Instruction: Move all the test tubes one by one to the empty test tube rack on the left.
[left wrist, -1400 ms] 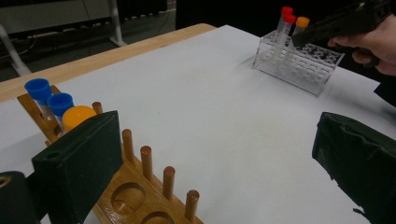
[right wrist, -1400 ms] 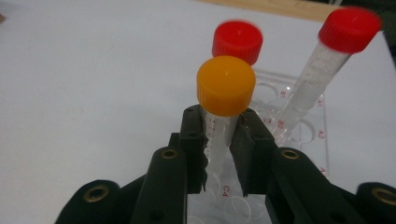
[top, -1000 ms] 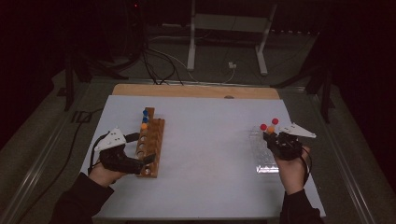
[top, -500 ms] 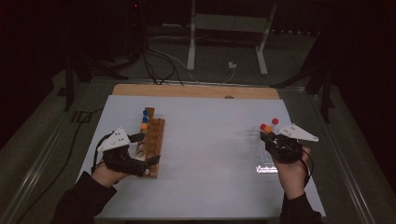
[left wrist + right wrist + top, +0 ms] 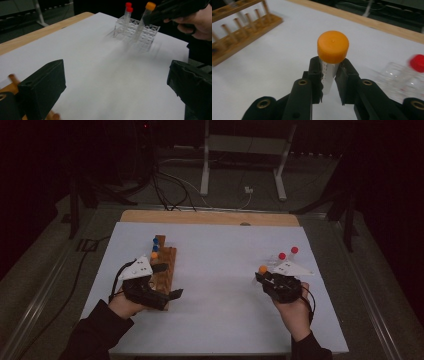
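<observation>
A white-covered worktop [image 5: 220, 270] with a bare wooden far edge carries a brown wooden tube rack [image 5: 164, 270] at its left and a clear plastic tube rack [image 5: 136, 31] at its right, well apart.

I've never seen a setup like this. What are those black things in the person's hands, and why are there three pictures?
A person holds a hand-held clamp in each hand. One camera looks down from above; one more rides on each clamp, looking along its fingers. On the white table stand a wooden rack at the left and a clear plastic rack with two red-capped tubes at the right. The right gripper is shut on an orange-capped tube, lifted clear of the clear rack. The left gripper, open with nothing between its fingers, sits by the wooden rack.
</observation>
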